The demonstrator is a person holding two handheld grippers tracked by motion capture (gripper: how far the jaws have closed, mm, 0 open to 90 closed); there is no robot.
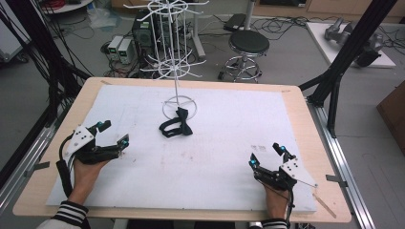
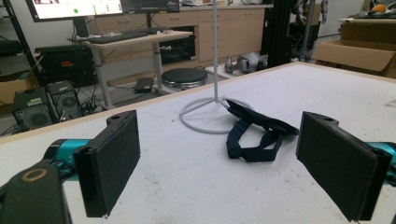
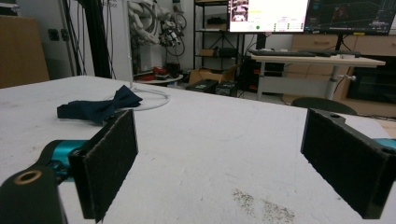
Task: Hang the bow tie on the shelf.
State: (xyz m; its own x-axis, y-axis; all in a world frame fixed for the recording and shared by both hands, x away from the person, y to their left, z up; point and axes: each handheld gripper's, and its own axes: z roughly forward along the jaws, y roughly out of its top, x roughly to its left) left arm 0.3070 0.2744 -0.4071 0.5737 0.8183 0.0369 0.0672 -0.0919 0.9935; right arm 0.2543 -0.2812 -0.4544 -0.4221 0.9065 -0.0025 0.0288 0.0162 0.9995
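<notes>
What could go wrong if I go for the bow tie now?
The bow tie lies against the white rack's ring base, so fingers closing there could catch the ring and tip the tall rack. Its loose strap may also snag or drag. Both grippers, left and right, are open and well away.

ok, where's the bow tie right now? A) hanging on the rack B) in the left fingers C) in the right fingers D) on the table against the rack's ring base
D: the bow tie lies on the table at the rack's ring base; both grippers sit open and apart from it.
</notes>
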